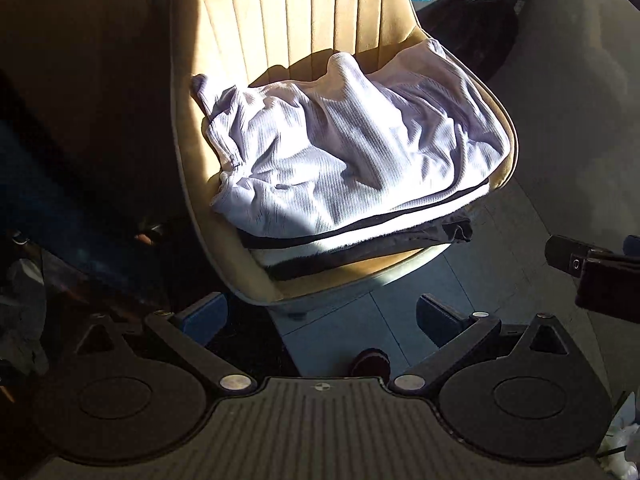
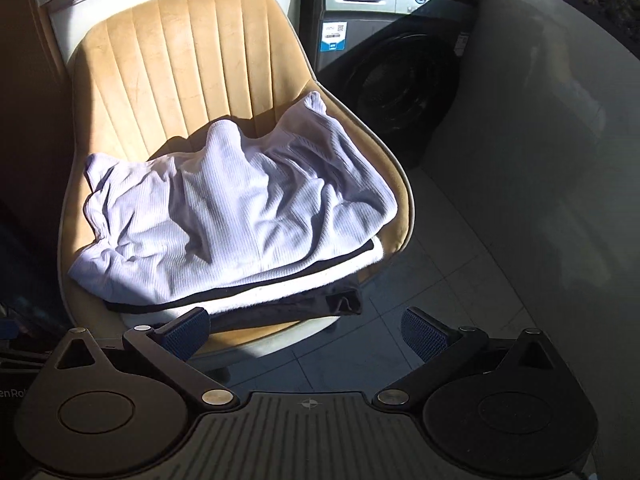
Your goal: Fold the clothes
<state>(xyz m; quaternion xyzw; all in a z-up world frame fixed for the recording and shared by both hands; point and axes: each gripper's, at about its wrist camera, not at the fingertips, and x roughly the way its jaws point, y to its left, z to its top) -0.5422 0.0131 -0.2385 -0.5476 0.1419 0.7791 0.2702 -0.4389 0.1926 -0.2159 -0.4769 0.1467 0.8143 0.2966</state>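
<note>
We see a pale ribbed garment (image 1: pixel 340 152) lying rumpled on the seat of a tan chair (image 1: pixel 280 16), filling the middle of both frames. It sits on top of other cloth: a white piece with a black edge (image 1: pixel 400 220) and a dark piece (image 1: pixel 440 234) show beneath it along the lower edge of the pile, near the front of the seat, and these lower layers look flat.

Our left gripper (image 1: pixel 320 316) hangs at the bottom of its frame, fingers spread wide and holding nothing, short of the chair. Our right gripper (image 2: pixel 306 334) is likewise spread and empty, with its left finger (image 2: pixel 186 332) showing in front of the seat's front edge; whether it touches we cannot tell.

We judge the top garment is not folded: it is bunched, with ridges and a loose corner at the upper right. The layers below may already be folded. Smoothing and folding the top piece is what seems left.

A washing machine (image 2: pixel 392 60) stands at the upper right.
</note>
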